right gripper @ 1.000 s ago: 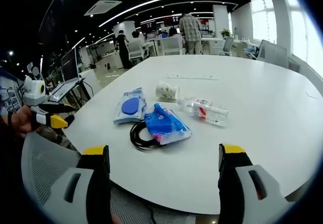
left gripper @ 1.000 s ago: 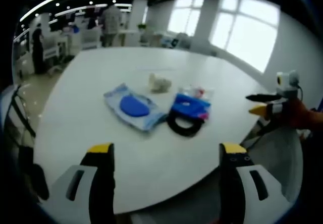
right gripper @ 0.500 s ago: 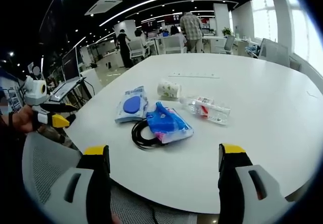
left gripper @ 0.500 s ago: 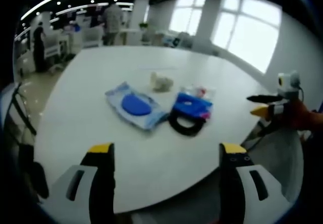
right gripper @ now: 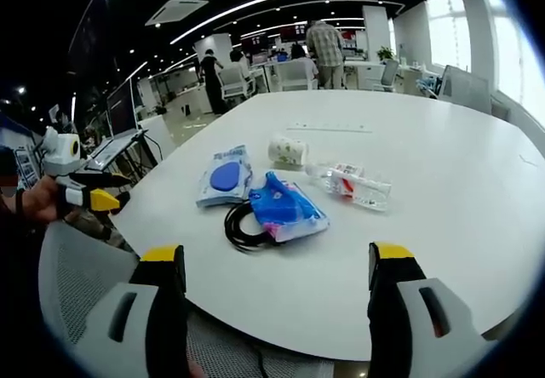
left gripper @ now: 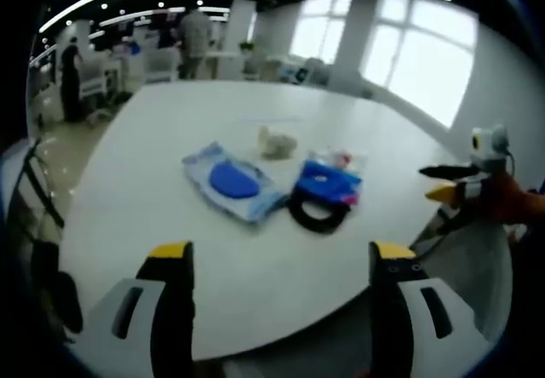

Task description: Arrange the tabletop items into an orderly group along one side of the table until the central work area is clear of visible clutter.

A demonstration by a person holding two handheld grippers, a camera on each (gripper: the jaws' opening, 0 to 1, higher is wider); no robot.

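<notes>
Table (right gripper: pixel 443 225): white, round.
Items: wipes pack (right gripper: pixel 223 176), tissue roll (right gripper: pixel 286 151), bottle (right gripper: pixel 351 183), blue pouch (right gripper: pixel 285 209), black cable (right gripper: pixel 241 227).
Left gripper (left gripper: pixel 277 263): jaws apart, empty.
Right gripper (right gripper: pixel 277 263): jaws apart, empty.

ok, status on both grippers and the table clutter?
Left gripper and right gripper open, empty, short of the table. Wipes pack, blue pouch, black cable, paper roll and bottle clustered mid-table, untouched. Nothing in the way.

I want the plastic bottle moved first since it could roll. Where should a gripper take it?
The plastic bottle lies on its side on the table, apart from the blue pouch. Probably best to come from above with the right gripper, jaws across the labelled middle, so its round body cannot roll away.
</notes>
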